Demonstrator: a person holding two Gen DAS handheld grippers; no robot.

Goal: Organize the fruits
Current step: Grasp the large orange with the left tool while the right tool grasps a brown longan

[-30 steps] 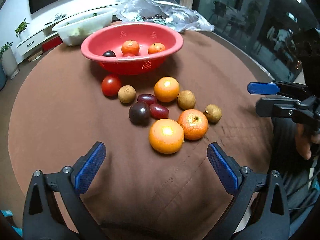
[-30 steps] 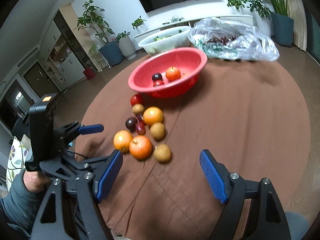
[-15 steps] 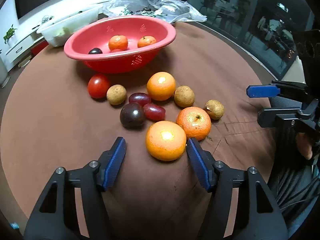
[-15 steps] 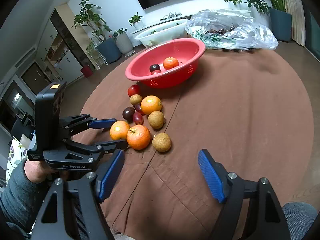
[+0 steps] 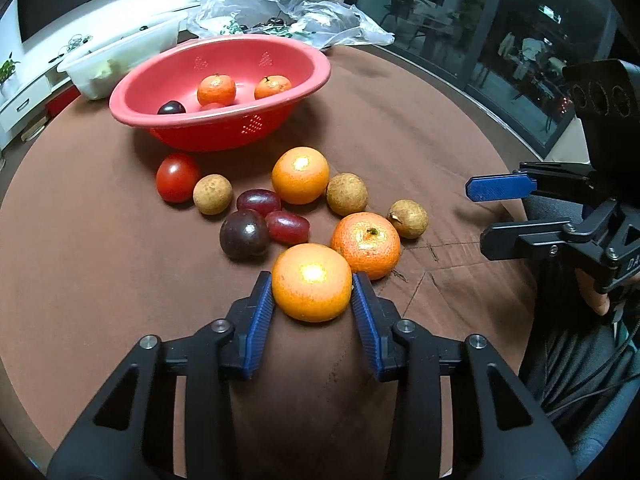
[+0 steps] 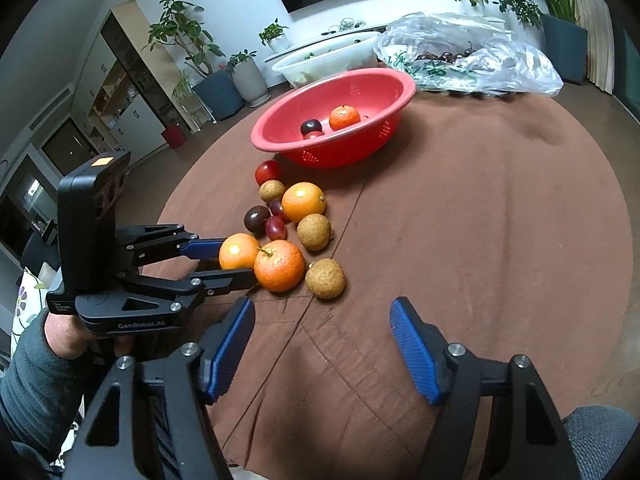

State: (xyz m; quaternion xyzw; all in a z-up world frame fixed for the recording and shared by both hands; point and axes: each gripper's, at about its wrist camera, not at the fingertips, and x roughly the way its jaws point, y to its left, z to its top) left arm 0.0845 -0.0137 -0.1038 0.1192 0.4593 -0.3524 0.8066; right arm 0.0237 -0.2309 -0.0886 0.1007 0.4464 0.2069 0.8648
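A round orange [image 5: 312, 282] lies nearest on the brown tablecloth, and my left gripper [image 5: 312, 294] is closing on it, both blue pads touching its sides. Beside it lie a reddish tangerine [image 5: 366, 245], another orange [image 5: 301, 175], a dark plum [image 5: 244, 234], two red grapes [image 5: 287, 227], three brown longans [image 5: 347, 194] and a tomato [image 5: 177, 178]. The red colander bowl [image 5: 224, 136] behind them holds two mandarins and a dark plum. My right gripper [image 6: 322, 312] hovers near the table's front edge, its jaws closing slowly with nothing between them.
A white tub [image 5: 120, 60] and a clear plastic bag [image 5: 280, 12] of dark fruit stand behind the bowl. The round table's edge [image 5: 480, 120] curves on the right. A person's hand [image 6: 64, 332] holds the left gripper.
The left gripper's jaws went from wide apart to touching the nearest orange, and it came closer to the fruit. The right gripper narrowed slightly and stayed in place.
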